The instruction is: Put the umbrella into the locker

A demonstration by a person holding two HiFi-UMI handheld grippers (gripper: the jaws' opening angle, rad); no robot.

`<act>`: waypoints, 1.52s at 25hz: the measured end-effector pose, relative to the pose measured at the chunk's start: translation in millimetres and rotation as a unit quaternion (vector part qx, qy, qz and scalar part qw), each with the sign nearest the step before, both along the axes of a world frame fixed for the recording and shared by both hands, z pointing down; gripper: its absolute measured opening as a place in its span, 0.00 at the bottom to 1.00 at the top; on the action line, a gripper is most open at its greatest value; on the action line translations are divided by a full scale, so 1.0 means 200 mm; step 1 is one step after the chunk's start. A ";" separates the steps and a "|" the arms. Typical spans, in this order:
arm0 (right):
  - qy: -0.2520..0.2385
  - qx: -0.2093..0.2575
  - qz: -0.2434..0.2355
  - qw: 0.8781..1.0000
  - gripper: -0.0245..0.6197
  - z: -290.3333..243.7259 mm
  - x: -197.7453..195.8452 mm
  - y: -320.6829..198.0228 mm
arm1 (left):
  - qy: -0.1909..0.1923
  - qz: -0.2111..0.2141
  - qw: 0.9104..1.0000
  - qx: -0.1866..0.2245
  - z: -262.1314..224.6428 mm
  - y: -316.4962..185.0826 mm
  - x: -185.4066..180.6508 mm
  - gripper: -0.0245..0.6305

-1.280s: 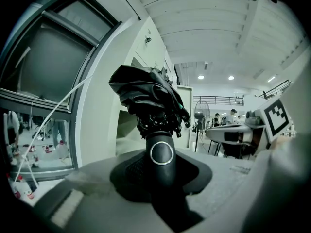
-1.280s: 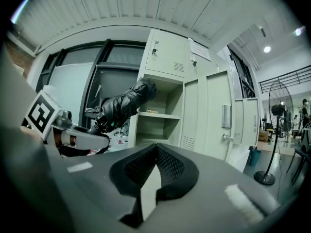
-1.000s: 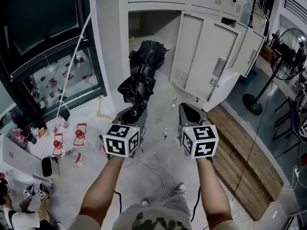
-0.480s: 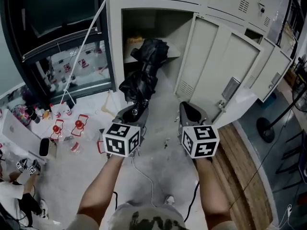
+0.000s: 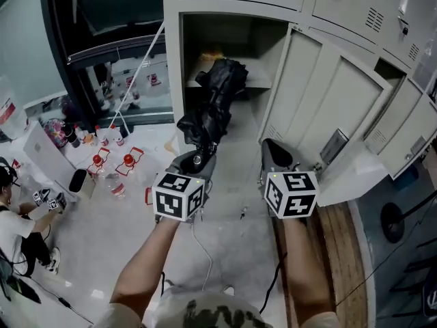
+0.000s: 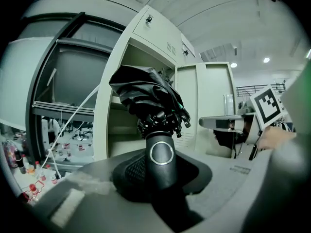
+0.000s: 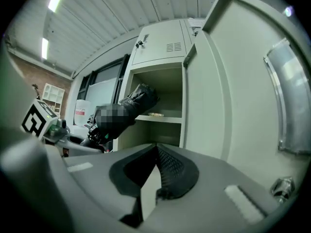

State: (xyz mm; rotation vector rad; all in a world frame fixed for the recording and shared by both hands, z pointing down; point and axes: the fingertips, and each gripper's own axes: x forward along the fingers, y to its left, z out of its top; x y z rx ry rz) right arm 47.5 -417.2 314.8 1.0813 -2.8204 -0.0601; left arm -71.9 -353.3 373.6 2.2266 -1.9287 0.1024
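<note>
A folded black umbrella sticks forward from my left gripper, which is shut on its round black handle. The crumpled canopy points at the open compartment of the pale grey locker, its far end level with the inner shelf. The locker door stands swung open to the right. My right gripper hovers beside the left one, shut and empty. In the right gripper view the jaws meet, with the umbrella and shelf ahead.
Red-capped bottles and a white box litter the floor at left, near a crouching person. A white cord slants past a dark glass cabinet. More open locker doors and wooden planks lie right.
Both grippers have moved forward toward the locker, and the view has swung with them. The umbrella's far end now reaches the open compartment. Neither gripper's jaws changed.
</note>
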 end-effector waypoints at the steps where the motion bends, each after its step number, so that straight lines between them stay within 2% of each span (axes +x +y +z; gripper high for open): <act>1: -0.001 -0.001 -0.007 1.000 0.04 0.00 0.00 -0.01 | 0.001 -0.008 1.000 -0.002 0.00 0.01 0.01 0.20; 8: 0.003 -0.007 -0.052 0.999 0.04 0.03 0.01 -0.02 | 0.006 -0.049 0.999 -0.023 0.08 0.08 0.04 0.20; 21: 0.004 -0.017 -0.110 0.994 0.04 0.11 -0.04 0.04 | 0.006 -0.082 0.990 -0.114 0.38 0.15 0.08 0.20; 29: 0.003 -0.027 -0.119 0.993 0.04 0.16 -0.04 0.05 | 0.020 -0.074 0.983 -0.167 0.46 0.04 0.08 0.20; 38: 0.015 -0.032 -0.089 0.995 0.04 0.21 -0.05 -0.06 | 0.033 -0.061 0.977 -0.199 0.43 -0.23 -0.02 0.20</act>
